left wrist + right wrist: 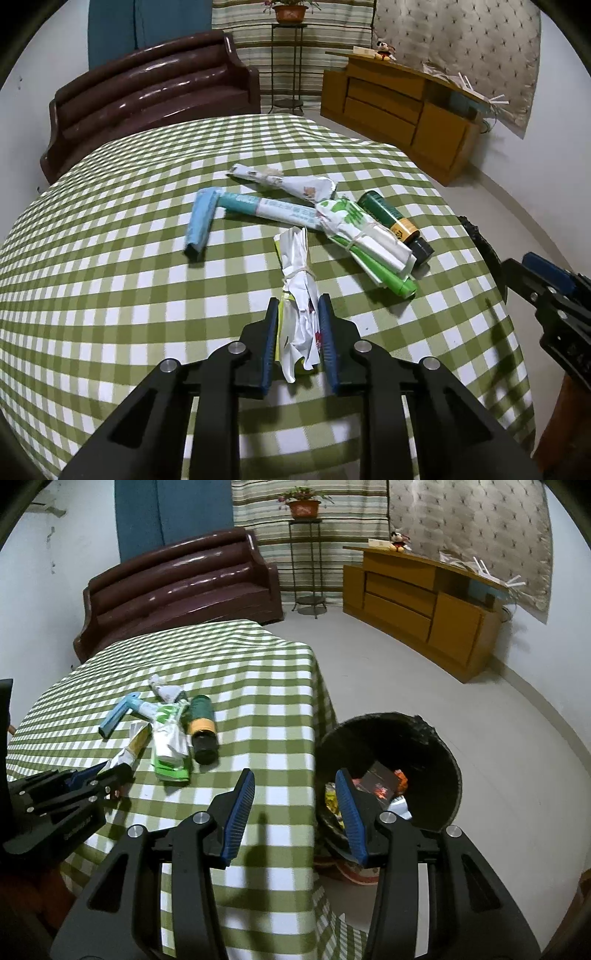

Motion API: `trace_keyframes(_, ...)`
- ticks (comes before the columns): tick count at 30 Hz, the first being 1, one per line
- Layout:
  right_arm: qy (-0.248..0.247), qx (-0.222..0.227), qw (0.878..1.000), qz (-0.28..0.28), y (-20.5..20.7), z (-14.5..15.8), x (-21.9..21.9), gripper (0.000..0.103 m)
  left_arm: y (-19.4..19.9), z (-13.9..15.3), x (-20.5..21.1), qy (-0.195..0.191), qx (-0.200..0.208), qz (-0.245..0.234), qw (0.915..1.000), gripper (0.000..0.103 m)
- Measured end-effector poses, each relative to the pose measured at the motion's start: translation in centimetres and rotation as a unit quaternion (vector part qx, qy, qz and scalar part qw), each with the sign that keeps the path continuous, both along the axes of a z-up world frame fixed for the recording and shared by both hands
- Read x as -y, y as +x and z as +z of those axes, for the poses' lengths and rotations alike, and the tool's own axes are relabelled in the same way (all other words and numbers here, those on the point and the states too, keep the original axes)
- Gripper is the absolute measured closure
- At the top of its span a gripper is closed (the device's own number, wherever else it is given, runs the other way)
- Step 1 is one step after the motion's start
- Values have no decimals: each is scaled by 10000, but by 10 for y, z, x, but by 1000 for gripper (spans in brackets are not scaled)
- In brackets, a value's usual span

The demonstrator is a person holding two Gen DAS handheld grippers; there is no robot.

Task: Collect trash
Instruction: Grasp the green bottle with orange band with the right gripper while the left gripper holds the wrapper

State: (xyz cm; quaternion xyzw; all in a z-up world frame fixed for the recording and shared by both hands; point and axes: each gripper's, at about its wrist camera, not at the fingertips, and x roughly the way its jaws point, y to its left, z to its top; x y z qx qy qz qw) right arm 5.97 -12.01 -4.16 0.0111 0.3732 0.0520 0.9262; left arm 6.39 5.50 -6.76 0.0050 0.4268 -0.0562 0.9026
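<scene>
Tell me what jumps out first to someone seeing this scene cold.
The left tongs are clamped on a crumpled white paper bundle on the green checked tablecloth. Beyond it lies a heap of wrappers and a green bottle. A black trash bin stands beside the table.

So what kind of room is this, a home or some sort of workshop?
Most likely a home living room: a dark brown sofa against the wall, a wooden sideboard with drawers, and a potted plant on a stand before striped curtains.
</scene>
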Motion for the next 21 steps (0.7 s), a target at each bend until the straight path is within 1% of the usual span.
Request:
trace_keyframes(4, -28, 19, 9999, 128, 7, 2, -13, 59, -9, 8, -15, -23, 113, 97, 9999, 81)
trace_keyframes(8, -90, 10, 9996, 272, 18, 2, -26, 59, -11, 14, -35, 23, 202, 306, 9993, 81)
trace_keyframes(12, -118, -60, 9990, 419, 32, 0, -39, 59, -11, 14, -58, 93, 224, 563, 9981, 81)
trace_keyframes(16, -246, -112, 9982, 543, 45, -3, -54, 59, -8, 13, -79, 127, 210, 813, 9964, 81)
trace_keyframes(21, -349, -261, 9969, 658, 60, -8, -66, 59, -6, 13, -95, 141, 222, 995, 9947, 81)
